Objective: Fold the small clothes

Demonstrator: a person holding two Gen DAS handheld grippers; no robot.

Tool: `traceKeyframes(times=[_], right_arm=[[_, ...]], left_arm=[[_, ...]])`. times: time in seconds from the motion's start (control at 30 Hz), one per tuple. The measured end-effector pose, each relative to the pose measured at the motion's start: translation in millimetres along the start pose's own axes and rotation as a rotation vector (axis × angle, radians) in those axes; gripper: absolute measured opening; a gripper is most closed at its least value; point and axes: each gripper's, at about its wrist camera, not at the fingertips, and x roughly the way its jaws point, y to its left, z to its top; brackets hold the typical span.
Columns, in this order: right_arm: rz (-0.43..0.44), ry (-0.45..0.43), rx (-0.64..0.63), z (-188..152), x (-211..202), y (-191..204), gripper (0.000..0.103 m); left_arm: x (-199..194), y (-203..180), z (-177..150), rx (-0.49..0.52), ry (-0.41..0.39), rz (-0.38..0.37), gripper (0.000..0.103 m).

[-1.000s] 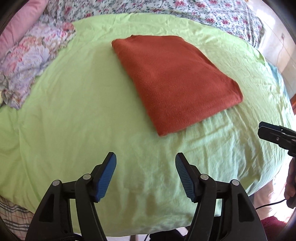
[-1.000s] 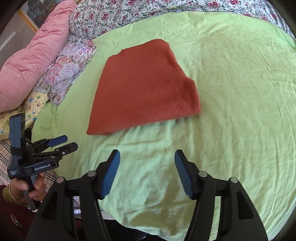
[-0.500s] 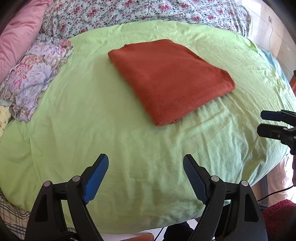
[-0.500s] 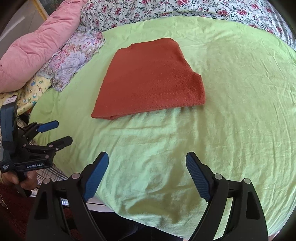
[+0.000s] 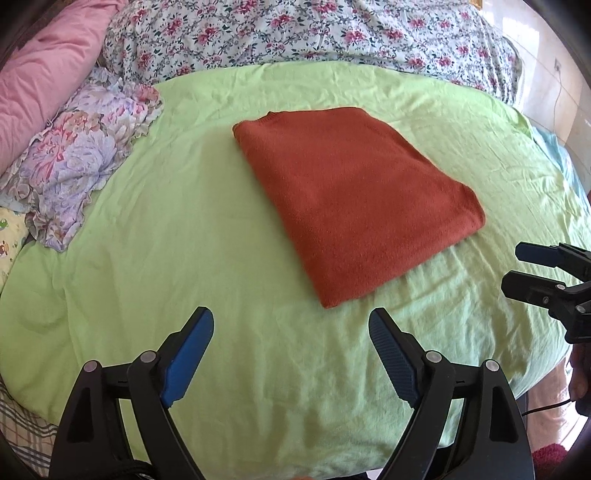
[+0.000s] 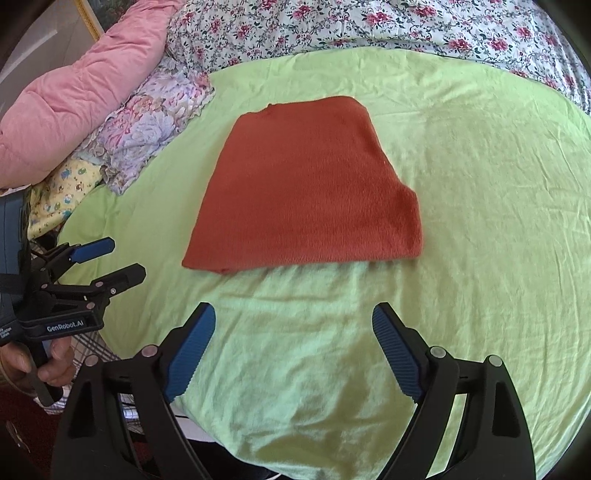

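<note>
A rust-red garment (image 5: 351,199) lies folded flat into a compact rectangle on the green sheet (image 5: 166,240), near the middle of the bed. My left gripper (image 5: 291,314) hovers above the sheet short of the garment's near corner; its jaws are opening and nothing is between them. My right gripper (image 6: 293,308) stands open over bare sheet just in front of the garment (image 6: 310,188), touching nothing. Each gripper shows in the other's view: the right gripper (image 5: 515,267) at the right edge, the left gripper (image 6: 123,258) at the left, held by a hand (image 6: 55,369).
A pink quilt (image 6: 74,92) and a floral cushion (image 5: 81,162) lie at the left. Flowered bedding (image 5: 295,33) runs along the far side. The green sheet (image 6: 480,221) drops off at the near bed edge, with checked fabric (image 5: 26,424) below left.
Both grippers have opened wider and drawn back a little from the garment, which now sits farther up in both views. The folded garment itself has not moved.
</note>
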Motion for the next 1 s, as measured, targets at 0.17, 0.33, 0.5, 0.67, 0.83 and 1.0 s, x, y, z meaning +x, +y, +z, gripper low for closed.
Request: traceKeyframes(times=[0.17, 0.33, 0.5, 0.67, 0.83, 1.0], right_arm=[[0.006, 0.005, 0.01, 6.8, 7.2, -1.5, 0.088], [0.01, 0.016, 0.011, 11.8, 12.1, -5.4, 0.088], [0.014, 0.034, 0.006, 16.5, 21.4, -5.1, 0.088], [0.018, 0.049, -0.011, 21.4, 29.8, -0.8, 0.088], [0.025, 0.052, -0.021, 27.5, 35.3, 3.3, 0.088], [0.031, 0.055, -0.033, 34.3, 38.1, 4.9, 0.088]], left_arm=[[2.2, -3.9, 3.9, -0.006, 0.008, -0.005, 0.088], [8.8, -0.7, 6.3, -0.011, 0.024, 0.014, 0.088], [21.4, 0.5, 9.4, -0.002, 0.067, 0.047, 0.089], [28.2, 5.9, 14.9, -0.009, 0.083, 0.07, 0.089], [29.7, 13.6, 23.4, -0.034, 0.077, 0.069, 0.089], [32.4, 15.9, 28.8, -0.043, 0.076, 0.075, 0.089]])
